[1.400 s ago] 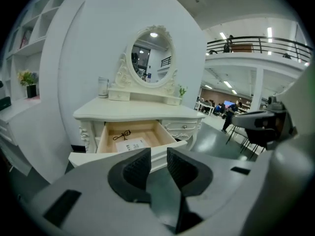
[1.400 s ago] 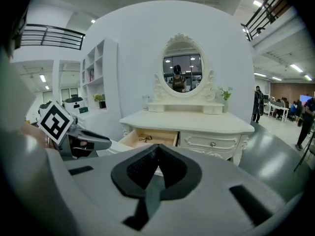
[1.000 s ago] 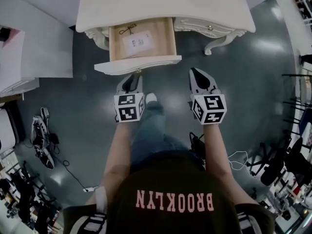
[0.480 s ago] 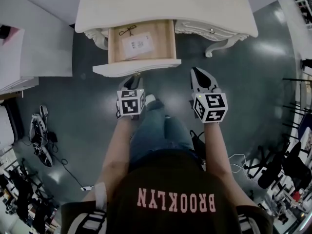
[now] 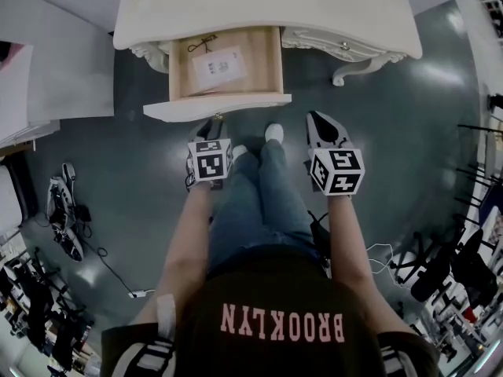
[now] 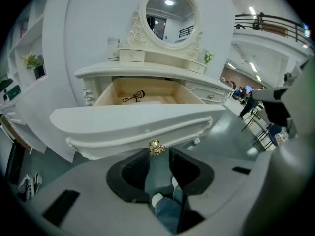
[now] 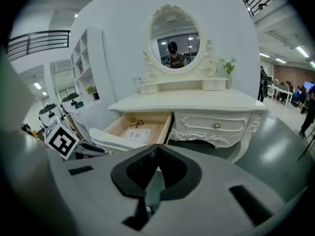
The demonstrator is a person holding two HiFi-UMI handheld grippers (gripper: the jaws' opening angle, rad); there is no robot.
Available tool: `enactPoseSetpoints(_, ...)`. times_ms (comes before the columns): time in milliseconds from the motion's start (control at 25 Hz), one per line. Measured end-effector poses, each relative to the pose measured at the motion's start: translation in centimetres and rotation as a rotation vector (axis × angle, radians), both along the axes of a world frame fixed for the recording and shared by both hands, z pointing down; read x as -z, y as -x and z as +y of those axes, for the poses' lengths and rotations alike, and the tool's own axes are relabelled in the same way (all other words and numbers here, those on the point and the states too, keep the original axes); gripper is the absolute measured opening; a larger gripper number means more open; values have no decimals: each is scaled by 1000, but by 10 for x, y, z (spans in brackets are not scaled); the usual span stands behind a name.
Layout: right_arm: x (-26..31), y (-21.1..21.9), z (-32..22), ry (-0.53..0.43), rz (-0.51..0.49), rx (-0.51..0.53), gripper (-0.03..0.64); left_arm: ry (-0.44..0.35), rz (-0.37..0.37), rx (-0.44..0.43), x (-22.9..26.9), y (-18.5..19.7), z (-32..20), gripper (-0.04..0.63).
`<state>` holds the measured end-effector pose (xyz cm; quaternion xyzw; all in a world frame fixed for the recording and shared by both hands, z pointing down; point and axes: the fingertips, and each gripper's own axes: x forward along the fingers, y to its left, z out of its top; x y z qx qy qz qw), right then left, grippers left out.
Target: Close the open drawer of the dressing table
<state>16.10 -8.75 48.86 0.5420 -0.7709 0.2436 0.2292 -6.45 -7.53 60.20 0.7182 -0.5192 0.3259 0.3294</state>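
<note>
Drawer (image 5: 224, 69) stands pulled out of the counter (image 5: 314, 6), at 11 o'clock in the head view, with its white front (image 5: 218, 106) toward the person. Inside lie a paper (image 5: 216, 65) and, at the paper's 12 o'clock, a small black tool (image 5: 206, 45). From 6 o'clock the left gripper (image 5: 214, 126) points at the front. Its fingers (image 6: 132, 170) are wide and opening, with the brass knob (image 6: 156, 148) at the mouth of the gap and no pad pressing on it. At 3 o'clock of it the right gripper (image 5: 317, 120) hangs over the floor (image 5: 141, 155), apart from the drawer. Its fingers (image 7: 140, 168) meet at the tips and hold nothing. A shut drawer (image 5: 340, 47) sits at 3 o'clock of the open one.
</note>
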Motion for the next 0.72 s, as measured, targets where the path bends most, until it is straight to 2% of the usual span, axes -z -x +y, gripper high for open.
enactPoseSetpoints(320,-18,3,-9,43,5,56,-3,19,-25,12,-16,0,-9,115)
enactPoseSetpoints(720,-24,9,-13,54,9,111,-4,-29,-65,31,-22,3,-16,120)
